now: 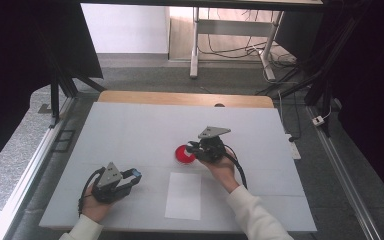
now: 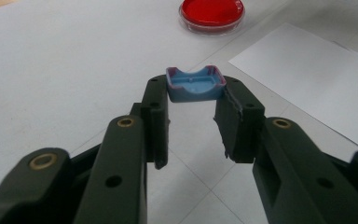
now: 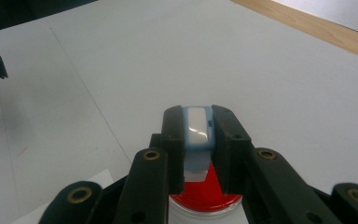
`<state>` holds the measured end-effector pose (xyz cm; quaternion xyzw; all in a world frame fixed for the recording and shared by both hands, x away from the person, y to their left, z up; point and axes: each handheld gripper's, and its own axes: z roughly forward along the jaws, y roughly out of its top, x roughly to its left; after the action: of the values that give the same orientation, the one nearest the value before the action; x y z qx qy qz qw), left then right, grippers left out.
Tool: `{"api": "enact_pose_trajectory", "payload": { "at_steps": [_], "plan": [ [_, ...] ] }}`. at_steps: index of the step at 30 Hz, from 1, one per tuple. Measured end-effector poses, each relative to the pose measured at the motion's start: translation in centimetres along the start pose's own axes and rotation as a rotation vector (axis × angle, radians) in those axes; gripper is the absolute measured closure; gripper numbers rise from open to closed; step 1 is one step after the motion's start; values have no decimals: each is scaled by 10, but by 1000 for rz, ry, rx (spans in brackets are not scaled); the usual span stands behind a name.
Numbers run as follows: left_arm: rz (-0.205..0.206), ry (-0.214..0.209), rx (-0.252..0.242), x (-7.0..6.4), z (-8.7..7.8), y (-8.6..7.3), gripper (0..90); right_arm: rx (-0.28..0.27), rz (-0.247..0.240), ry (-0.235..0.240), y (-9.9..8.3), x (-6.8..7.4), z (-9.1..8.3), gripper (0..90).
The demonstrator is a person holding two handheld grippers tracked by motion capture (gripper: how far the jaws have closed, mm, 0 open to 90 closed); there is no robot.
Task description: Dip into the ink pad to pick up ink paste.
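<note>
Two grippers: left gripper [image 2: 192, 109] clamps blue cap [image 2: 195, 84]; right gripper [image 3: 199, 135] pinches upright vial [image 3: 198, 128] over red dish [image 3: 205, 196].

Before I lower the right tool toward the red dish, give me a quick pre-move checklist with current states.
1. Right tool gripping the small white-and-blue piece: ok, clamped between both jaws.
2. Piece positioned over the round red-filled clear dish: ok.
3. Dish lid on or off: cannot tell.
4. Left tool holding the small blue cap-like piece: ok, pinched at the jaw tips.
5. Left tool clear of the dish: ok, well apart.
6. White paper sheet flat, out of the way: ok.
</note>
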<state>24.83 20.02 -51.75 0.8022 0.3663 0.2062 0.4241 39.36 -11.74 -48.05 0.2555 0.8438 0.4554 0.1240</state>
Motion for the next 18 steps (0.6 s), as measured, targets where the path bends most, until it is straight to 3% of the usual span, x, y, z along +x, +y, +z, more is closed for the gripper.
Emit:
{"api": "enact_pose_trajectory", "payload": {
  "at_steps": [18],
  "plan": [
    [-2,5,3,0,0,0,651,-39,8,8,-1,4,-24,753]
  ]
}}
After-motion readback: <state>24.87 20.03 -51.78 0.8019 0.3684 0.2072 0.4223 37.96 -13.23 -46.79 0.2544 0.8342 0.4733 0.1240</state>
